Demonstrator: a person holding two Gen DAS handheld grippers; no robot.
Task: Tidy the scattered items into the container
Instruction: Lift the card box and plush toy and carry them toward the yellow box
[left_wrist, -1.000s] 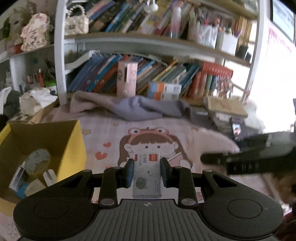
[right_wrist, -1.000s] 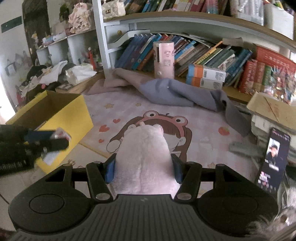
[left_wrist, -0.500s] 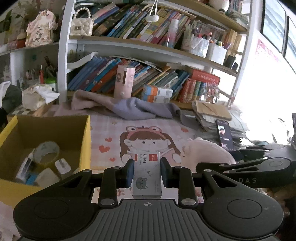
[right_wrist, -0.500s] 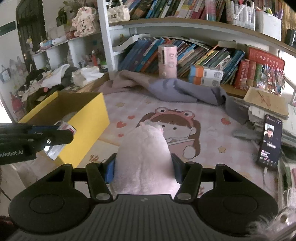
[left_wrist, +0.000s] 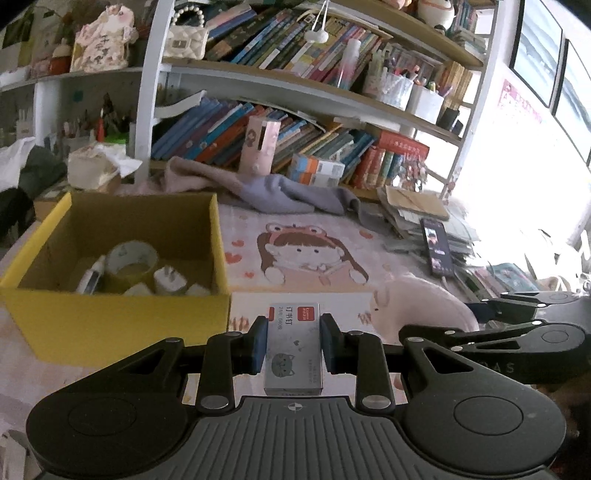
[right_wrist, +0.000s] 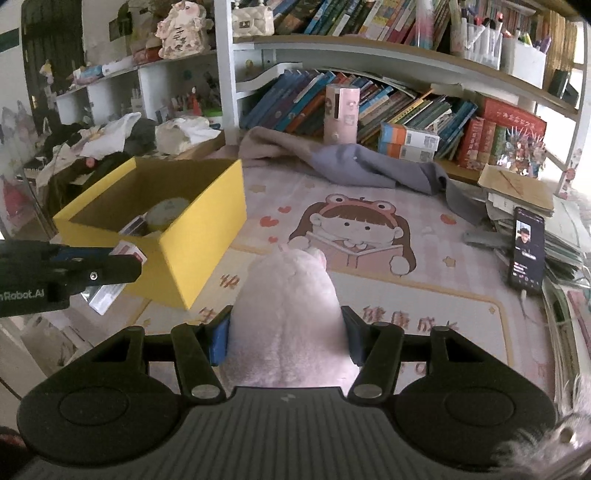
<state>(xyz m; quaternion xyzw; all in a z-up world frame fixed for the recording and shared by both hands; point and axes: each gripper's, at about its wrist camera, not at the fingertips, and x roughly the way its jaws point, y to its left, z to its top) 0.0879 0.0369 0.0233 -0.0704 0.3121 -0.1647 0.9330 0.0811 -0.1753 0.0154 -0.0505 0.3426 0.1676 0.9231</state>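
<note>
A staple box (left_wrist: 294, 349) is clamped between the pads of the left gripper (left_wrist: 294, 346), its grey face with a cat print turned up and its red-labelled end pointing forward past the fingertips. The yellow box (left_wrist: 122, 325) is seen ahead and to the left of these jaws, close by, and a tape roll (left_wrist: 132, 257), a white plug (left_wrist: 169, 279) and other small items are held inside it. A pink plush (right_wrist: 289, 314) is gripped between the pads of the right gripper (right_wrist: 288, 338), the jaws being spread wide around its body and its head pointing forward. Ahead and left of the right jaws the yellow box is seen again, with the left gripper just beside its near corner. A phone (right_wrist: 526, 256) is propped to the right of the right jaws, on a cartoon mat (right_wrist: 369, 236).
</note>
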